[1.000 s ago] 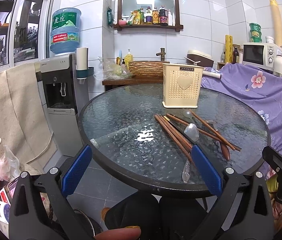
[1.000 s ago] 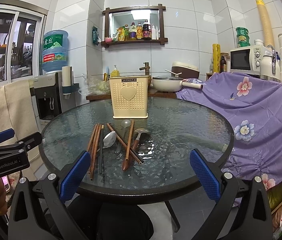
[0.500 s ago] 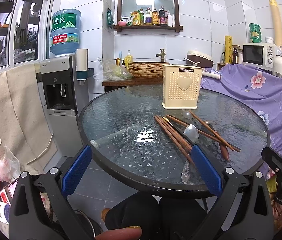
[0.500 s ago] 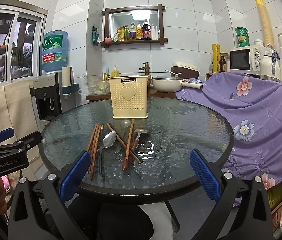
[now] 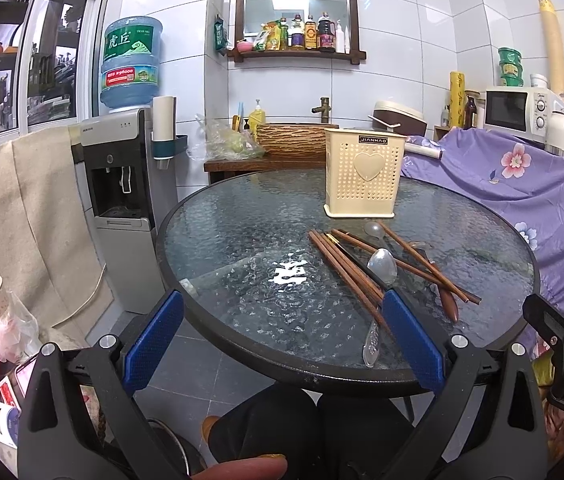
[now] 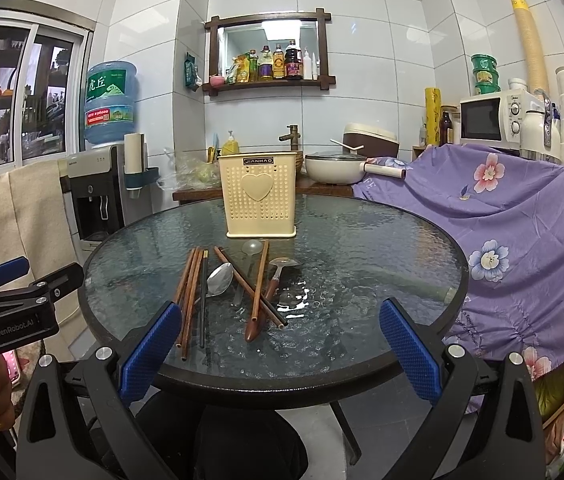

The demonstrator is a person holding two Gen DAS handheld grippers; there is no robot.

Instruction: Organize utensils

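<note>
A cream perforated utensil holder (image 5: 364, 176) (image 6: 259, 196) stands upright at the far side of a round glass table (image 5: 242, 240) (image 6: 382, 248). In front of it lie brown chopsticks (image 5: 346, 268) (image 6: 190, 292), a metal spoon (image 5: 382, 266) (image 6: 220, 278), a clear plastic spoon (image 6: 252, 248) and a wooden-handled spoon (image 6: 276, 276), loosely piled. My left gripper (image 5: 282, 336) hangs open at the near table edge, left of the pile. My right gripper (image 6: 278, 340) is open too, just short of the pile's near ends. Both hold nothing.
A water dispenser (image 5: 122, 184) stands left of the table. A purple floral cloth (image 6: 522, 232) covers furniture on the right, with a microwave (image 6: 490, 120) behind. A counter with a pan (image 6: 334, 168) lies beyond the table. A person's knees (image 5: 306, 432) sit under the near edge.
</note>
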